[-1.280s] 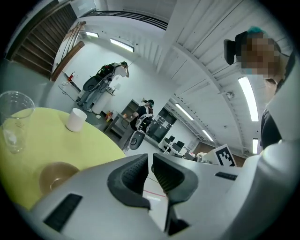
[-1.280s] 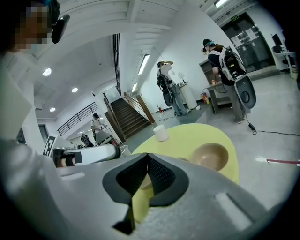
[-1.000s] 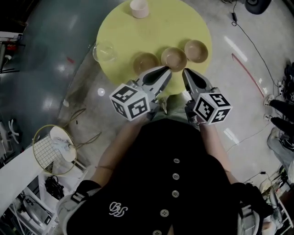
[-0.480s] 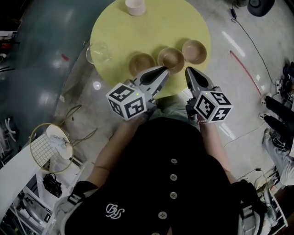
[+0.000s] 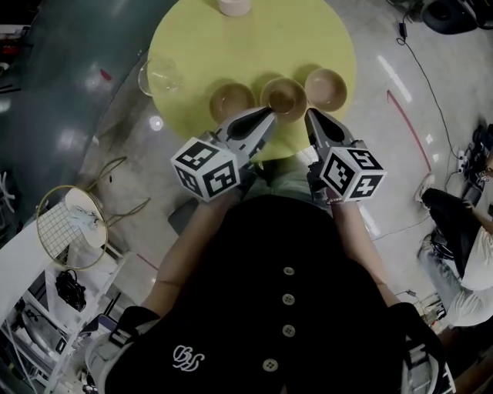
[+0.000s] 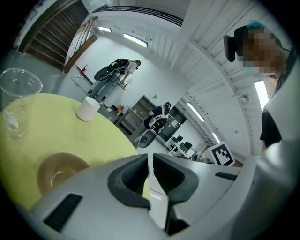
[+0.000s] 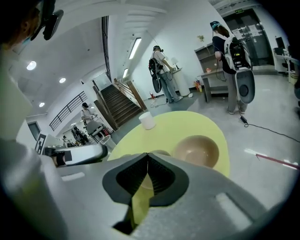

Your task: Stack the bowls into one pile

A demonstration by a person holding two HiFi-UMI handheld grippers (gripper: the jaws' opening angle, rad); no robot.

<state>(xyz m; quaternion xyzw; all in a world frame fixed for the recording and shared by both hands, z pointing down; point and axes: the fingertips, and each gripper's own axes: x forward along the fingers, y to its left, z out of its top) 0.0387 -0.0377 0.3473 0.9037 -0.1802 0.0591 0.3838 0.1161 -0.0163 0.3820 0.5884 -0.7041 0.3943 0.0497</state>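
A clear cup [image 5: 158, 75] and a white cup [image 5: 233, 6] stand on the yellow table [image 5: 254, 46].

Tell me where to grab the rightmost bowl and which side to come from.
Grip the right bowl by its rim on the near-right side, away from the middle bowl, coming down with the right gripper. It sits upright and open, so one jaw probably fits inside the wall, one outside.

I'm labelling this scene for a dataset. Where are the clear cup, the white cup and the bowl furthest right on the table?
Clear cup [image 6: 18, 103], left gripper view, on its side wall.
White cup [image 7: 146, 121], right gripper view, on its side.
Right bowl [image 5: 326, 88], head view, on its inside.
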